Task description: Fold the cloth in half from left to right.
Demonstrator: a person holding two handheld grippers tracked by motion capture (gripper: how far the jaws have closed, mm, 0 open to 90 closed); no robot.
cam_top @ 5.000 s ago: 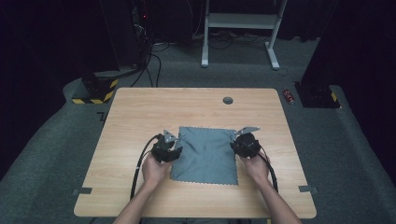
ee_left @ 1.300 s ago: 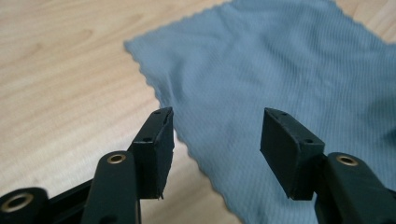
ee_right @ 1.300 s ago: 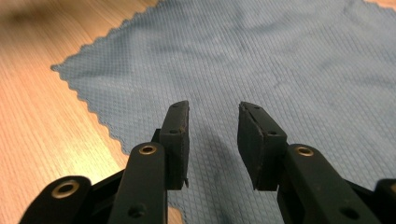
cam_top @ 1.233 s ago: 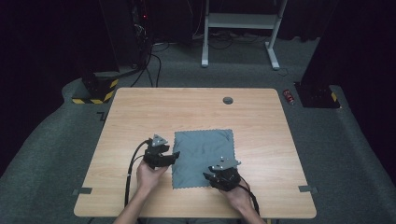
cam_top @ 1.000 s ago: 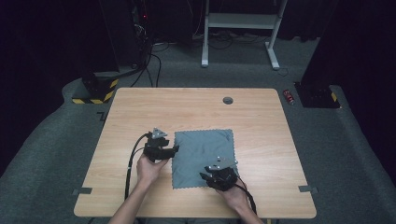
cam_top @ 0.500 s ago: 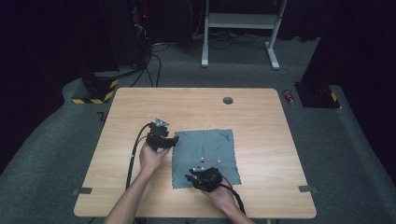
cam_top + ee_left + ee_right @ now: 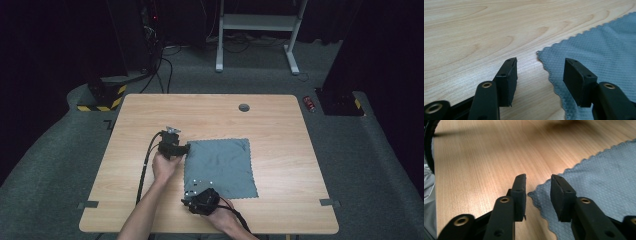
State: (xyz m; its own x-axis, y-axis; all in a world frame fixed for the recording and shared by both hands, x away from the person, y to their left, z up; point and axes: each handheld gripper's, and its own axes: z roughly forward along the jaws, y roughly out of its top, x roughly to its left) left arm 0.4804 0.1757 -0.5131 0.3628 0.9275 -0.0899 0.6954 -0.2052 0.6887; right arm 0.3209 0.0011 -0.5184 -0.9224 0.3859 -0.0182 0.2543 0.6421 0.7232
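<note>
A grey-blue cloth (image 7: 220, 167) lies flat on the wooden table (image 7: 150, 115). My left gripper (image 7: 184, 148) sits at the cloth's far left corner. In the left gripper view the cloth (image 7: 604, 42) has that corner lying on the wood between the jaws of the left gripper (image 7: 541, 61), which stand open. My right gripper (image 7: 189, 199) is at the cloth's near left corner. In the right gripper view its jaws (image 7: 539, 177) have just been opening. The cloth (image 7: 599, 170) has its corner between them, untouched by the pads.
A black round grommet (image 7: 244, 107) sits in the table's far middle. The left gripper's cable (image 7: 145, 172) trails back along the forearm. Grey tape strips (image 7: 326, 202) mark the near edge. A red can (image 7: 310, 103) and white frame legs (image 7: 255, 22) are on the floor beyond.
The right hand slid left along the cloth's near edge, from its right part to the near left corner. The left hand shifted a little farther up the table at the far left corner.
</note>
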